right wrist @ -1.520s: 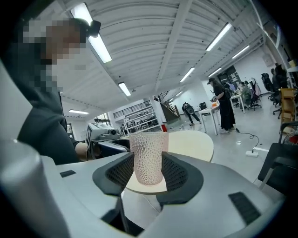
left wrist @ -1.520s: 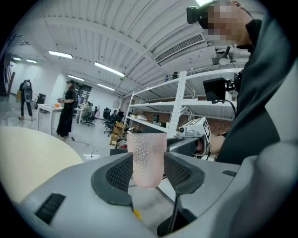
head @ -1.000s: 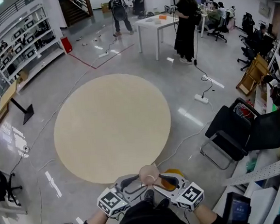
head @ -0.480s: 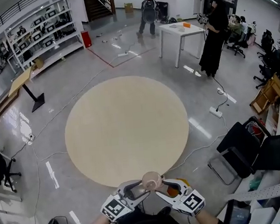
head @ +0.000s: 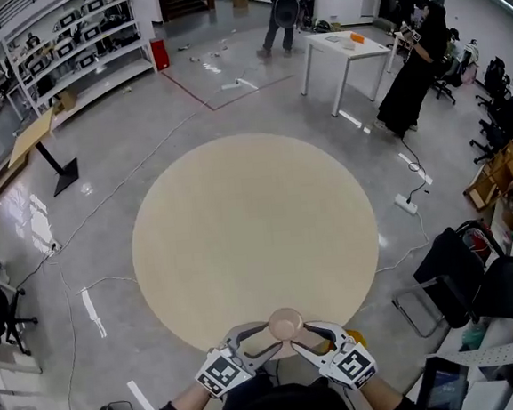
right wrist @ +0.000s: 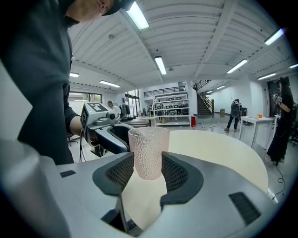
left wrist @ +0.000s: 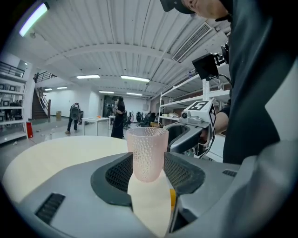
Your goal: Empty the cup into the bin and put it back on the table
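A pale pink dimpled cup stands upright, held between both grippers over the near edge of the round beige table. My left gripper comes in from the left and my right gripper from the right. In the left gripper view the ribbed pads press on the cup from both sides. The right gripper view shows its pads touching the cup in the same way. I see nothing inside the cup.
An orange-yellow object shows on the floor just under the right gripper, mostly hidden. A black chair stands to the right, a white table with people near it is far back, and shelves line the far left.
Both grippers have carried the cup forward, from over the floor short of the table to its near edge. The table has come closer in the head view.
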`<state>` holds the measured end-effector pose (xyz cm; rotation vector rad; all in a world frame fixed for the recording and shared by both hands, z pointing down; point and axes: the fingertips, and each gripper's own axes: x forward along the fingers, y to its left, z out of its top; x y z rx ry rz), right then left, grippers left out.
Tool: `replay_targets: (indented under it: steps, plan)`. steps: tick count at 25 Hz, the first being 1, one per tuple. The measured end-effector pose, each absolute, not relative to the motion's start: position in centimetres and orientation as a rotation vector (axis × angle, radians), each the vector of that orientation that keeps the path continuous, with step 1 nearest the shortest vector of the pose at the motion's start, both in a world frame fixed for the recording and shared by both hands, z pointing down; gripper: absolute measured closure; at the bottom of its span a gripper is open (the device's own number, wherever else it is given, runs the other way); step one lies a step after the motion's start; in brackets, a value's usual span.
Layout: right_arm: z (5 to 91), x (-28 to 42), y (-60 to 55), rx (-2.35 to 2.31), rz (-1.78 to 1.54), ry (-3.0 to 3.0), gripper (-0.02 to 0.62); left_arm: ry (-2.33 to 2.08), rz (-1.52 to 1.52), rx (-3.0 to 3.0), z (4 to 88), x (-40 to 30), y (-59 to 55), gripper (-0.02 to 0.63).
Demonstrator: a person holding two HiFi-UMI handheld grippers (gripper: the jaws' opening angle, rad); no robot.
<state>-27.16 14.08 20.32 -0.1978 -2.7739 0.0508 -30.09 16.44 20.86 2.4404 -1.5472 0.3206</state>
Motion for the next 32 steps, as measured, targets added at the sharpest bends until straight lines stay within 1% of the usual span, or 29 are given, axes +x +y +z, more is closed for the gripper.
replay_targets:
  steps: [6, 11, 15, 20, 25, 32]
  plan:
    - [22.4, -32.9, 12.7, -0.162, 0.033, -2.737, 0.403, -1.575, 0.38, 2.427, 22.9, -35.7, 15.0, 0.4]
    - [24.8, -35.7, 11.3, -0.191, -0.007, -2.691, 0.403, -1.638, 0.445, 2.356, 25.3, -38.3, 13.6, 0.4]
    - [26.8, -36.4, 9.9, -0.249, -0.028, -2.666, 0.403, -1.689, 0.528, 2.27, 27.8, -38.9, 12.5, 0.4]
    - [29.9, -35.3, 9.1, -0.323, -0.046, -2.615, 0.403, -1.731, 0.588, 2.13, 31.2, -37.7, 12.3, 0.4]
    - [31.6, -37.6, 6.2, -0.315, -0.127, -2.576, 0.403, -1.759, 0.671, 2.086, 32.8, -39.5, 9.2, 0.4]
    - [34.6, -37.9, 7.2, -0.322, -0.151, -2.492, 0.403, -1.7, 0.795, 2.009, 35.7, -39.8, 9.9, 0.4]
